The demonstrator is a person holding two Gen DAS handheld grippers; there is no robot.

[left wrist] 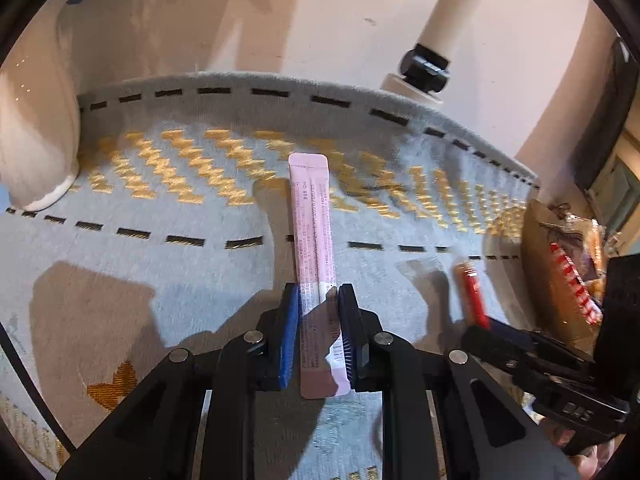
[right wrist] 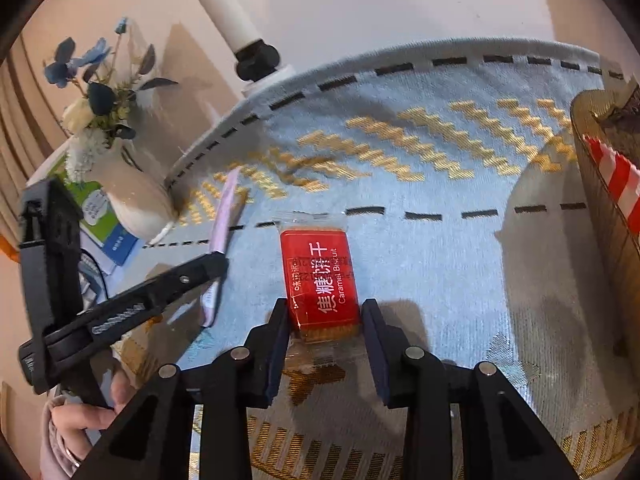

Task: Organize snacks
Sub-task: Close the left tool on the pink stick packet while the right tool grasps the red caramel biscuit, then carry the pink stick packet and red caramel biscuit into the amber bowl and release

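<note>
My left gripper (left wrist: 319,300) is shut on a long pink snack stick (left wrist: 312,224) and holds it above the blue and gold cloth. The stick also shows in the right wrist view (right wrist: 224,216), held by the left gripper (right wrist: 214,264). My right gripper (right wrist: 325,312) is shut on a red caramel biscuit packet (right wrist: 320,276), gripping its near end. The packet shows edge-on in the left wrist view (left wrist: 472,296), at the right gripper's tips. A brown snack container (right wrist: 600,200) stands at the right with a red-and-white striped packet (right wrist: 616,172) inside.
A white vase (right wrist: 132,196) with blue and white flowers stands at the cloth's left edge, beside blue and green booklets (right wrist: 116,240). A white pole with a black clamp (right wrist: 256,60) rises at the table's back edge. The container also shows in the left wrist view (left wrist: 548,272).
</note>
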